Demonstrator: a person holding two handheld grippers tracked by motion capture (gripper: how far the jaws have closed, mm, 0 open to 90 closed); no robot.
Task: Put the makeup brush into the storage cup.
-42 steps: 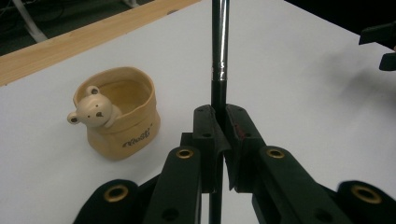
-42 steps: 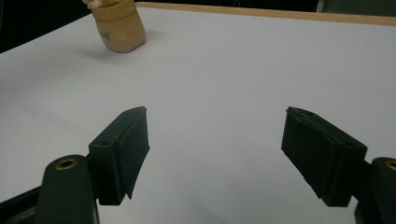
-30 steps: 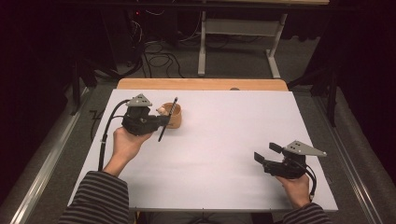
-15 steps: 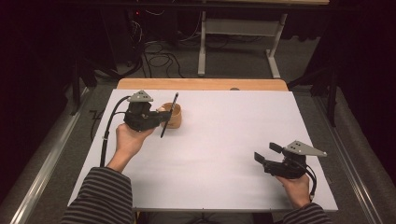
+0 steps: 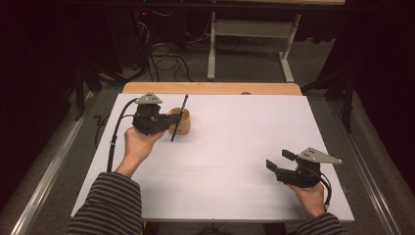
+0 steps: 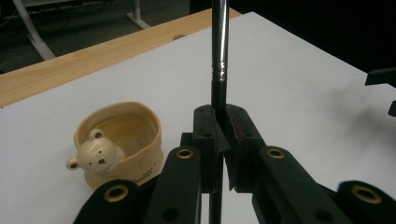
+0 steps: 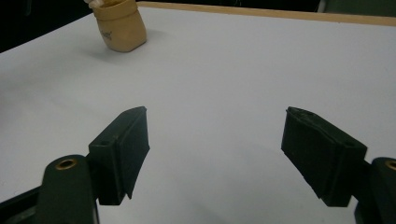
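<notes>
Item: paintbrush [image 6: 220, 42]. Long, thin, dark handle with a bright metal ferrule band partway along the shaft; the tip is cut off at the top edge of the left gripper view. Stands nearly upright, slightly tilted in the high view, above the white worktop [image 5: 235, 147] and just beside the cup. Clamped between the fingers [image 6: 205, 135] of the left gripper [image 5: 169, 121], which are closed tight on the handle; a reddish smear marks the inner edge of one finger.

Item: cup [image 6: 122, 140]. Small, tan, ceramic-looking, with an uneven rim and a cream bear-head figure perched on its wall. Dark lettering on the lower outside wall, too small and partly hidden to read; a further mark shows on its side in the right gripper view, also illegible. Stands upright on the worktop toward the far left, close to the left gripper.

Item: right gripper [image 5: 279, 160]. Held low over the near right part of the worktop, well apart from the cup and paintbrush. Its fingers [image 7: 122, 149] stand wide apart with nothing between them.

Surface: white sheet over a wooden worktop, whose wood edge shows along the far side.
</notes>
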